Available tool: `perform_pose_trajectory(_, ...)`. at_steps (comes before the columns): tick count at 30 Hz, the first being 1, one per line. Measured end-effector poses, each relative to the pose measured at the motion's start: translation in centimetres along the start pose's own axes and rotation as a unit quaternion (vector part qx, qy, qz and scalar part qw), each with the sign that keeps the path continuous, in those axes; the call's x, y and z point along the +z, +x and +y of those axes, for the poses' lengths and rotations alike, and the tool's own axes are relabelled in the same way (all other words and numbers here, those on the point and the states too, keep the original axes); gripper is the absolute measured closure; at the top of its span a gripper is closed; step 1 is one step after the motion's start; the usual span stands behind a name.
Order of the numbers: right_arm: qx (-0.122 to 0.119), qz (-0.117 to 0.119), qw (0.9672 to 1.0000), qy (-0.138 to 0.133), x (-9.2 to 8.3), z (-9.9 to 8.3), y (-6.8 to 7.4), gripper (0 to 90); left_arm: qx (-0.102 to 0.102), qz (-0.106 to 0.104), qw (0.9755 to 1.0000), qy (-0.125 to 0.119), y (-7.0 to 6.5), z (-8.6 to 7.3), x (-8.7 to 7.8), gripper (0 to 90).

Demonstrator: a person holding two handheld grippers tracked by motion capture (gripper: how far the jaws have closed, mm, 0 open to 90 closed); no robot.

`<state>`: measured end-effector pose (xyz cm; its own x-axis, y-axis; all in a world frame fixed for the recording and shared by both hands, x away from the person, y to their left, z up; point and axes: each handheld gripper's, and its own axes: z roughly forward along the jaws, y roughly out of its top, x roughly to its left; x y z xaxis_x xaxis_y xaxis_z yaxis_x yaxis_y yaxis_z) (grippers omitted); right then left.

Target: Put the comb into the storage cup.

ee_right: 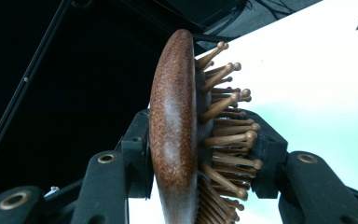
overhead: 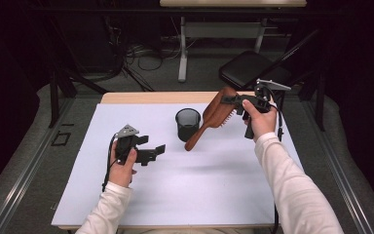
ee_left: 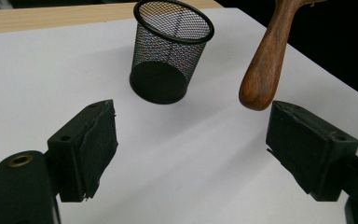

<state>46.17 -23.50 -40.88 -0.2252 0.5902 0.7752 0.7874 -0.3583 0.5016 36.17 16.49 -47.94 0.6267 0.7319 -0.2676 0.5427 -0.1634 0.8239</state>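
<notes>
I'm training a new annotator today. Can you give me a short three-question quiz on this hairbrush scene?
1. True or false: the right gripper is shut on the head of the wooden hairbrush.
2. Which stands on the white table near the brush handle? A) glass jar B) black mesh cup C) cardboard box
3. Fill in: the left gripper has its jaws ____ with nothing between them.

Key: 1 true; 2 B; 3 open.

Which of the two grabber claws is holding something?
The right gripper: it clamps the wooden hairbrush by its head, while the left gripper stands open and empty.
</notes>
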Motion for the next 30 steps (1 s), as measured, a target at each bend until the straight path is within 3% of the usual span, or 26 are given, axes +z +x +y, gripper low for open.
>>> perform_pose_trajectory(10,0.003,-0.01,0.9999,-0.011,-0.3,1.2,0.4,51.3,-0.002,-0.001,1.0,0.002,0.0,0.0,0.0,16.5)
perform_pose_trajectory(30,0.012,-0.025,0.9978,-0.061,0.1,3.1,1.2,51.2,-0.006,-0.002,1.0,-0.002,0.3,0.0,-0.1,16.5)
